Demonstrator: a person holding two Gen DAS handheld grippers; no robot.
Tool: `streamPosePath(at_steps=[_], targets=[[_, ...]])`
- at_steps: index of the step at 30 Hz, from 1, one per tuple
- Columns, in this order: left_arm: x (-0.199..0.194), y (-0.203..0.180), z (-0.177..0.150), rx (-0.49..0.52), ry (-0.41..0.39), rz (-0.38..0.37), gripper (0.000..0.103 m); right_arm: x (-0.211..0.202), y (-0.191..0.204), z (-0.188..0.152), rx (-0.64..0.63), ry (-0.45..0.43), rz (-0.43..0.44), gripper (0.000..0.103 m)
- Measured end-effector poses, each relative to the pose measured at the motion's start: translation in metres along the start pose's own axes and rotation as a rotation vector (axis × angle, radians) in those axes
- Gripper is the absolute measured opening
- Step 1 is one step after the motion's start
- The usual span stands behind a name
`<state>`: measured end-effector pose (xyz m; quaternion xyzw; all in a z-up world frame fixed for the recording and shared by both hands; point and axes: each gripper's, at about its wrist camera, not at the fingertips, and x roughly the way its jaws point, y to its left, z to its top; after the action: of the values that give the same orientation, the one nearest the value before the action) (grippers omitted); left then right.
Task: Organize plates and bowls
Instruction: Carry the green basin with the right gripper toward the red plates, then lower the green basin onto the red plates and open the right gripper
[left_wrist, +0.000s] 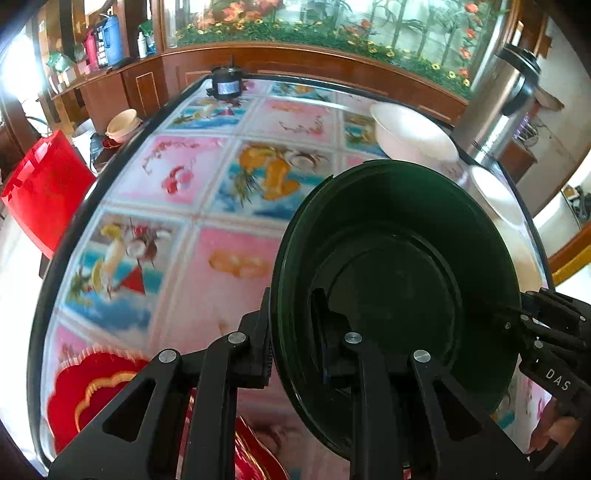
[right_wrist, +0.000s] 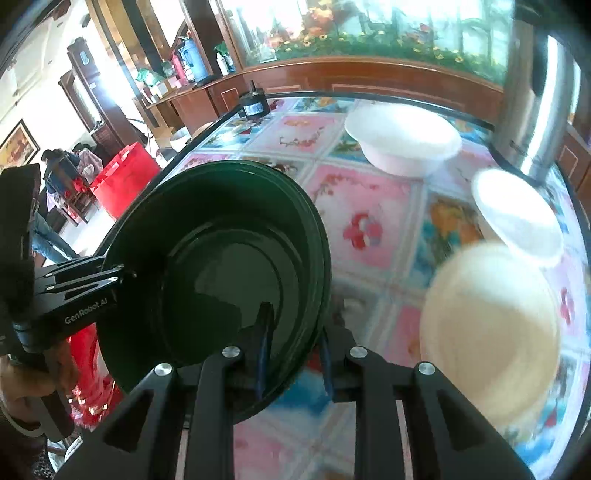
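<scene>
A dark green bowl (left_wrist: 399, 280) is held above the patterned table, tilted. My left gripper (left_wrist: 295, 347) is shut on its left rim, one finger inside and one outside. My right gripper (right_wrist: 295, 350) is shut on the opposite rim of the same green bowl (right_wrist: 221, 273); it also shows in the left wrist view (left_wrist: 517, 317). The left gripper shows in the right wrist view (right_wrist: 125, 275). A large white bowl (right_wrist: 402, 144), a smaller white bowl (right_wrist: 517, 214) and a cream bowl (right_wrist: 491, 332) sit upside down on the table. Red scalloped plates (left_wrist: 92, 387) lie at the near left.
The table (left_wrist: 229, 229) has a glass top with a black rim. A small black motor (left_wrist: 225, 83) stands at its far edge. A tall steel thermos (left_wrist: 498, 99) stands at the far right. A red bin (left_wrist: 48, 188) and a stack of bowls (left_wrist: 122, 125) are beyond the table's left edge.
</scene>
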<state>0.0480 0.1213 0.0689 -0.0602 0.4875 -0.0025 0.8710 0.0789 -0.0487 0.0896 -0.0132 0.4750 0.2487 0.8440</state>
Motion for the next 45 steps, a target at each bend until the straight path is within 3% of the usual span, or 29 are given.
streamPosePath(at_steps=[18, 28, 45], targets=[[-0.046, -0.035, -0.087, 0.049, -0.049, -0.041, 0.018, -0.053, 0.002, -0.079, 0.068, -0.046, -0.020, 0.025], [-0.078, -0.017, -0.101, 0.040, -0.118, -0.007, 0.018, -0.059, 0.027, -0.085, 0.024, -0.064, -0.005, 0.027], [-0.108, 0.050, -0.099, -0.053, -0.177, 0.055, 0.018, -0.043, 0.087, -0.055, -0.098, -0.066, 0.052, 0.032]])
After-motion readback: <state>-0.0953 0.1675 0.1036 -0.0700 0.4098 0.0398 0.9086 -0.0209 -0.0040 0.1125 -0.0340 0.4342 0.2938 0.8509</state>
